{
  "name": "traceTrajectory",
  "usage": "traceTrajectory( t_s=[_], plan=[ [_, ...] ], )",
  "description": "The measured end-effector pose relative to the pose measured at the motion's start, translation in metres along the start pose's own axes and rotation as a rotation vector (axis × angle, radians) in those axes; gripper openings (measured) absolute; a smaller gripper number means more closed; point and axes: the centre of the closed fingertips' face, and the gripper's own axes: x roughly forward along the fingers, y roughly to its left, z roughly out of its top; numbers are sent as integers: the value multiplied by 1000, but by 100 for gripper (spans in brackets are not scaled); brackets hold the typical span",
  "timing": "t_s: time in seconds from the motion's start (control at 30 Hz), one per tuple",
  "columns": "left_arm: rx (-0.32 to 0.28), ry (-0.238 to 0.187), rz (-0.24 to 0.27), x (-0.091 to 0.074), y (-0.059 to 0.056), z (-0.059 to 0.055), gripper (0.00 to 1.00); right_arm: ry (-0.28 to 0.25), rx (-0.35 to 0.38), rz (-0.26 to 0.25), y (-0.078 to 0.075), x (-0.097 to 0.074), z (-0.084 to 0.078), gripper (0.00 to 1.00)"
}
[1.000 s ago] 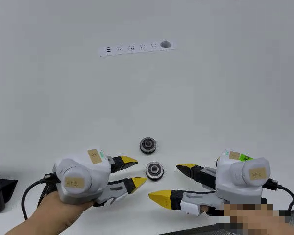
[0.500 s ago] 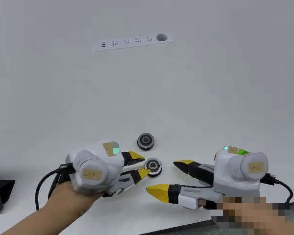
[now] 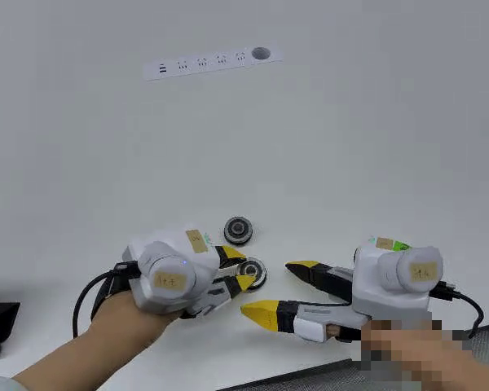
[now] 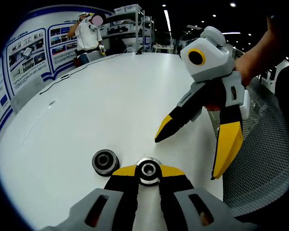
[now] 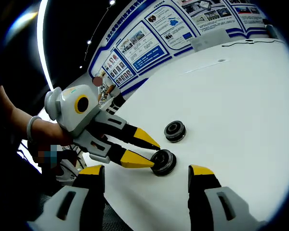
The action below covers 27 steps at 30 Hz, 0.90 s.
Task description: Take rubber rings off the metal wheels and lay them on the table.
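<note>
The left gripper pinches the nearer metal wheel between its yellow tips on the white table, the second wheel just beyond it, while the right gripper hovers close by, jaws wide apart.

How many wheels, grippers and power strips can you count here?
Wheels: 2, the near wheel and the far wheel
Grippers: 2, the left gripper and the right gripper
Power strip: 1
Total: 5
</note>
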Motion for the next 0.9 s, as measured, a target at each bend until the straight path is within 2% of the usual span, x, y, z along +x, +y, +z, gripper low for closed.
traceTrajectory(
  t_s=[0.3, 0.6, 0.9],
  plan=[
    [13, 32, -9, 6, -1, -6, 17, 1, 9, 2, -1, 1, -2, 71],
    [27, 30, -20, 6, -1, -6, 14, -3, 23, 5, -2, 2, -2, 71],
    [23, 24, -19, 6, -1, -6, 14, -35, 117, 23, -1, 8, 8, 67]
  ],
)
